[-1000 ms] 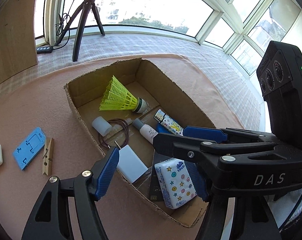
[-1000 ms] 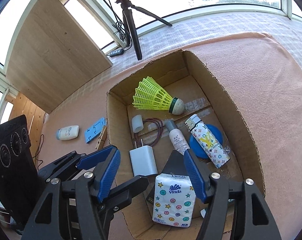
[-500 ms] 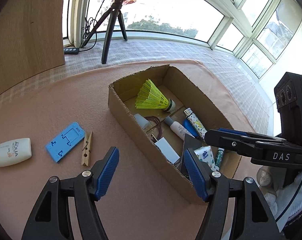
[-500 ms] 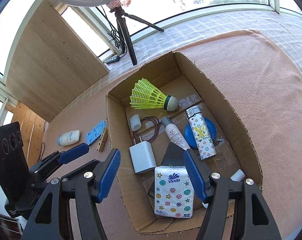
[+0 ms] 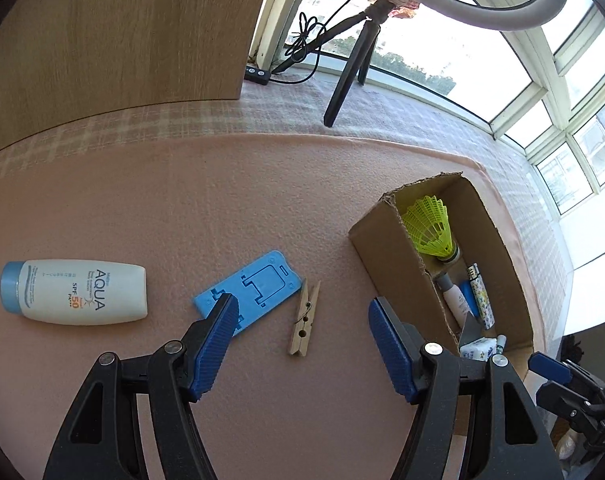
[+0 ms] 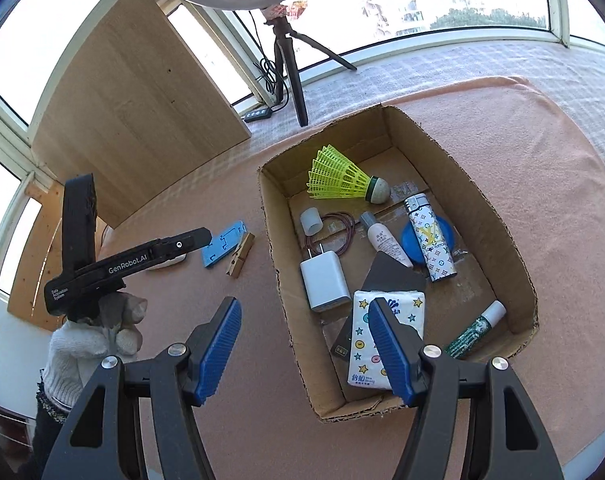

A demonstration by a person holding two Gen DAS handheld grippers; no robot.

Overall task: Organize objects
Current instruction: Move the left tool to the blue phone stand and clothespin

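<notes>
A cardboard box (image 6: 478,200) on the pink mat holds a yellow shuttlecock (image 6: 338,180), a white charger (image 6: 324,280), a tissue pack (image 6: 386,320), a patterned lighter (image 6: 430,236) and several other small items. Left of the box (image 5: 386,256) lie a wooden clothespin (image 5: 304,318), a blue phone stand (image 5: 254,288) and a white sunscreen bottle (image 5: 78,292). My left gripper (image 5: 302,340) is open and empty, just in front of the clothespin and phone stand. My right gripper (image 6: 304,346) is open and empty, over the box's near left wall.
A ring-light tripod (image 6: 290,64) stands behind the box, with a cable and a power strip (image 5: 256,74) at its foot. A wooden panel (image 5: 114,32) leans at the back left. The mat's far edge (image 5: 342,138) meets a checked cloth.
My left gripper has swung left from over the box to the clothespin and phone stand. My right gripper has pulled back and up from the box, leaving the tissue pack inside.
</notes>
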